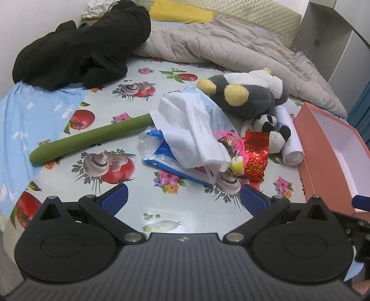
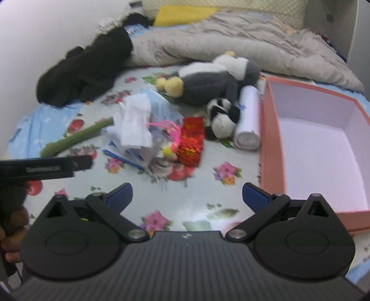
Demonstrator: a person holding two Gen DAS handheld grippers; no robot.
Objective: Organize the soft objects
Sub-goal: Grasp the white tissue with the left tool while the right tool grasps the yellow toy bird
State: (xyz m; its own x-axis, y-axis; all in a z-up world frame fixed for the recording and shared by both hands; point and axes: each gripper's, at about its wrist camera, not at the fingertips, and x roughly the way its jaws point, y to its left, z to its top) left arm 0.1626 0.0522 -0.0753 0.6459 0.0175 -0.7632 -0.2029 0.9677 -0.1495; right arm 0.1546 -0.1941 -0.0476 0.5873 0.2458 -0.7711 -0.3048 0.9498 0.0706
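This is a bedroom in a home. A bed fills the scene: a rumpled grey quilt (image 1: 231, 46) lies at the far side against a padded cream headboard (image 1: 256, 16), with a yellow pillow (image 1: 182, 11) beside it and black clothing (image 1: 78, 48) heaped far left. A floral plastic sheet (image 1: 129, 111) covers the near mattress.

A white spray can (image 1: 290, 136) lay against the pink box's (image 1: 309, 148) wall. A red foil packet (image 1: 255, 154) sat near it, on the printed bedcover (image 1: 129, 108).
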